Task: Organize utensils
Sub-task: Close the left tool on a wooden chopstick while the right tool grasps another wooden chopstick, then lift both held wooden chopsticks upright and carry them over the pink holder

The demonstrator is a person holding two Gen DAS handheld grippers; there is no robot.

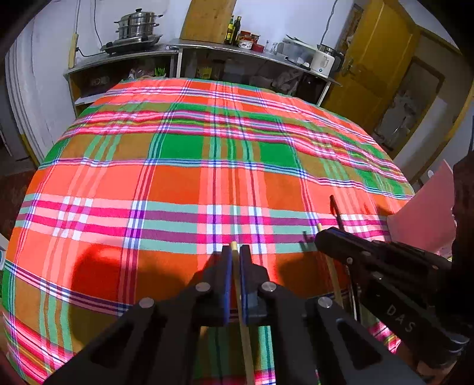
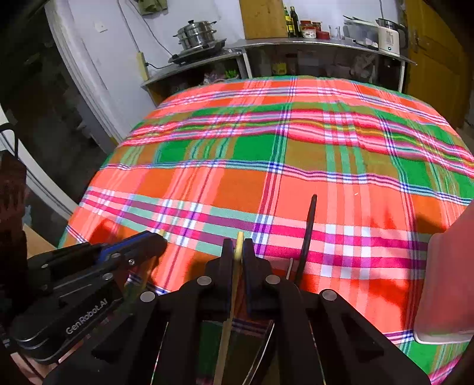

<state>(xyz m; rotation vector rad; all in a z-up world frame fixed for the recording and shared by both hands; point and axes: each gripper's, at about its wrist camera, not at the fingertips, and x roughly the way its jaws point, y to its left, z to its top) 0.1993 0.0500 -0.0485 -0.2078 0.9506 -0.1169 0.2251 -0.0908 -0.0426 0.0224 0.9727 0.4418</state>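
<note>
Clamped between the blue pads of the left gripper is a thin pale wooden chopstick; its tip shows just above the jaws and its shaft runs down under the gripper, out of the frame. The right gripper pinches a second wooden chopstick in the same manner, jaws clenched on it. Just right of this one stands a slim black handle and a thin metal wire-like piece; what holds them below I cannot tell, because the gripper bodies hide it.

Both sticks seem to be lifted from some holder at the near edge of the plaid tablecloth. To do this step well, I think each hand should pull straight along the stick's own line, not sideways, so it does not catch the black handle. The two grippers are near each other, so keep them apart. A pink container stands at the right and may be the destination. Behind the table, the steel steamer pot plays no part.
</note>
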